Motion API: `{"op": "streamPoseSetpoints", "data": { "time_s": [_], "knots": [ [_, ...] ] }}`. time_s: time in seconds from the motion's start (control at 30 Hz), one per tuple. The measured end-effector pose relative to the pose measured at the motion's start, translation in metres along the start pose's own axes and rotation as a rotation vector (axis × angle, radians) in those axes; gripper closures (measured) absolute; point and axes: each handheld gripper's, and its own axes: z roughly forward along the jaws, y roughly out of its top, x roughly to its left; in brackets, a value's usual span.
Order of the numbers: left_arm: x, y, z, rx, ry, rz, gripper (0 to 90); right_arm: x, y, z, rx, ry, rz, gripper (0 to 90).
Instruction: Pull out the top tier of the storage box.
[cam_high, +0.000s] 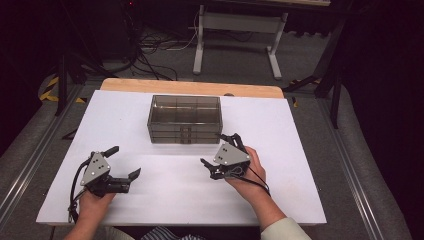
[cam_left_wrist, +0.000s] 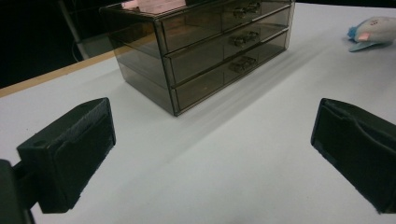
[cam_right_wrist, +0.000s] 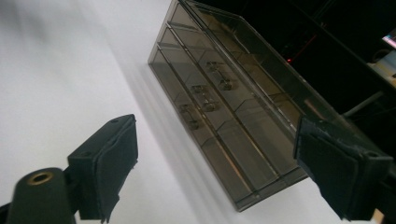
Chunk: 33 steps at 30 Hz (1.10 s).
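Drawers (cam_high: 184, 119), a smoky clear three-tier unit, set toward the far middle of a white table (cam_high: 300, 130), handles facing the person. Right gripper (cam_high: 218, 148) just off the unit's front right corner, near but not touching, jaws spread wide, nothing between them. Left gripper (cam_high: 123, 162) well apart from the unit, low on the near left, jaws likewise spread wide and empty. Bare table between both grippers and along the near edge; wooden strip (cam_high: 190, 88) along the far edge behind the unit. Small pale soft toy (cam_left_wrist: 373, 31) seen in the left gripper view, past the unit's right end. Both hands (cam_high: 250, 175) gripping from below, forearms entering from the near edge, right one angled inward toward the unit.
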Motion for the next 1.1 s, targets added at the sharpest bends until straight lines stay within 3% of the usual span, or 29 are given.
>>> {"op": "streamPoseSetpoints", "data": {
  "time_s": [0.03, 0.17, 0.23, 0.33, 0.4, 0.53, 0.93, 1.1],
  "knots": [
    [0.000, 0.000, 0.000, 0.000, 0.000, 0.003, 0.8, 0.002, 0.003, 0.002, 0.010, -0.019, -0.036, 17.2],
    [0.000, 0.000, 0.000, 0.002, 0.000, 0.005, 0.9, 0.006, 0.007, 0.004, 0.023, -0.045, -0.080, 19.3],
    [0.000, 0.000, 0.000, 0.000, -0.002, 0.003, 0.8, 0.012, 0.010, 0.005, 0.021, -0.064, -0.136, 25.4],
    [0.000, 0.000, 0.000, 0.002, -0.003, 0.006, 0.9, 0.017, 0.013, 0.005, 0.016, -0.080, -0.177, 26.6],
    [-0.001, 0.000, 0.000, 0.004, -0.004, 0.007, 0.8, 0.023, 0.017, 0.008, 0.026, -0.099, -0.231, 26.7],
    [-0.001, 0.000, 0.000, 0.002, -0.004, 0.004, 0.9, 0.027, 0.020, 0.010, 0.036, -0.112, -0.260, 26.7],
    [-0.002, 0.001, 0.001, 0.006, -0.007, 0.013, 1.1, 0.043, 0.026, 0.027, 0.095, -0.194, -0.452, 26.7],
    [-0.001, 0.000, 0.001, 0.004, -0.008, 0.012, 1.1, 0.049, 0.028, 0.032, 0.111, -0.216, -0.499, 27.7]
  ]
}}
